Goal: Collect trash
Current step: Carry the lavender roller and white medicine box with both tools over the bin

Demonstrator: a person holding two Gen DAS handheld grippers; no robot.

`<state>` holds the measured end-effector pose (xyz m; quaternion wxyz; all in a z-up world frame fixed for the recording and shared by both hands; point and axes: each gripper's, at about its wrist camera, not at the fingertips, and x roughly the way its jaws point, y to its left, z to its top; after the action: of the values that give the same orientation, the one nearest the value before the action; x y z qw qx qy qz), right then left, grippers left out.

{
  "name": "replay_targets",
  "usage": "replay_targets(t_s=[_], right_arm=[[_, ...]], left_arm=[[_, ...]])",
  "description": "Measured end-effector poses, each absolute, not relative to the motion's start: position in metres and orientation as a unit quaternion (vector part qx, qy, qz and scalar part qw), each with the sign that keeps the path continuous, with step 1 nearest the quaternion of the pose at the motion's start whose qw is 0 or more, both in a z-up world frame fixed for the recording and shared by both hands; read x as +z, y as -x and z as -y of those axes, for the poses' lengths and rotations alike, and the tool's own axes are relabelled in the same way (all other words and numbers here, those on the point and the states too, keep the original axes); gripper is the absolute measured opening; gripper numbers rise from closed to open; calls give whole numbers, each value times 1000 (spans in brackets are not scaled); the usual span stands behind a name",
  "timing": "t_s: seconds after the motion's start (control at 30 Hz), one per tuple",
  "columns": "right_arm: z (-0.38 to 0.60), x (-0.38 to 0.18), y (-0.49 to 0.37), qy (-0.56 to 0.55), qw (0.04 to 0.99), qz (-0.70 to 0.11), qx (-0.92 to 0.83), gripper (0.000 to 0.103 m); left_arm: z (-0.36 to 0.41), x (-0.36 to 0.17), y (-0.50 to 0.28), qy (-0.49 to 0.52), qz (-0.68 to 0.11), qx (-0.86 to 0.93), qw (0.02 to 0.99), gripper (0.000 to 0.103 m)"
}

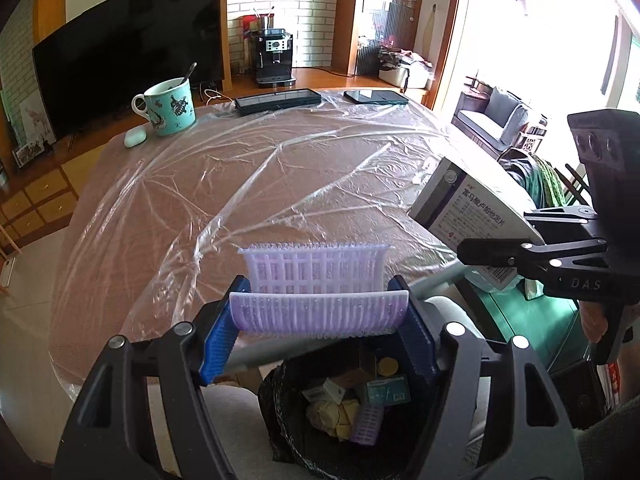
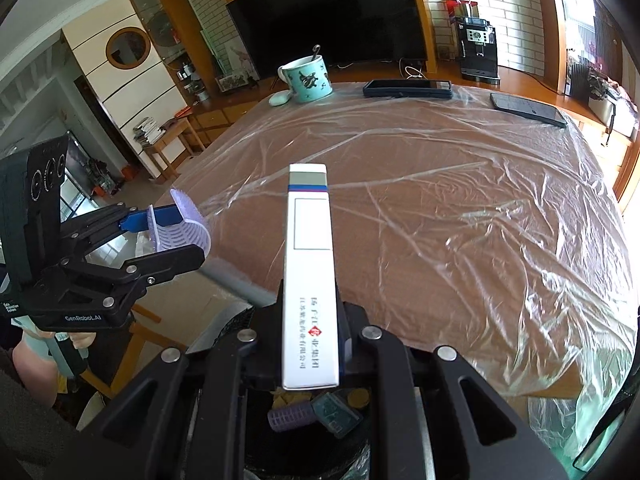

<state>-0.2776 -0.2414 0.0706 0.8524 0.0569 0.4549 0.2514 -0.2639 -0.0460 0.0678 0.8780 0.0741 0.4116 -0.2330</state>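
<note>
- Gaping below both tools, a black-lined trash bin sits at 6 o'clock in each wrist view, just off the near edge of the table; inside lie yellow crumpled paper, a purple hair roller, a teal packet and small bits of card.
- The left tool is clenched on a purple ribbed plastic piece, its blue pads pressing each end; the piece hangs right above the bin's mouth.
- A pale lavender lattice basket rises just behind the ribbed piece at 12 o'clock of the tool; whether the two are one thing I cannot tell.
- The right tool is squeezed tight on a long white medicine box, which points away toward 12 o'clock and hangs over the bin; in the left view the same box shows at 3 o'clock.
- A person's hand grips the left tool's handle at 8 o'clock in the right view.
- Crinkled clear plastic film covers the brown table.
- At the far edge, near 11 o'clock, stand a teal mug with a spoon in it and a white earbud case touching or just beside it.
- Toward 12 and 1 o'clock lie two dark phones, apart from each other.
</note>
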Motion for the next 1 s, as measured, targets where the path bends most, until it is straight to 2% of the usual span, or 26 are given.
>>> replay_targets(t_s=[0.47, 1.0], right_arm=[[236, 54, 324, -41, 830, -482, 275, 18], [218, 2, 340, -10, 799, -540, 264, 18]], left_arm=[[42, 51, 300, -92, -432, -257, 860, 71], [62, 1, 317, -154, -467, -263, 830, 71]])
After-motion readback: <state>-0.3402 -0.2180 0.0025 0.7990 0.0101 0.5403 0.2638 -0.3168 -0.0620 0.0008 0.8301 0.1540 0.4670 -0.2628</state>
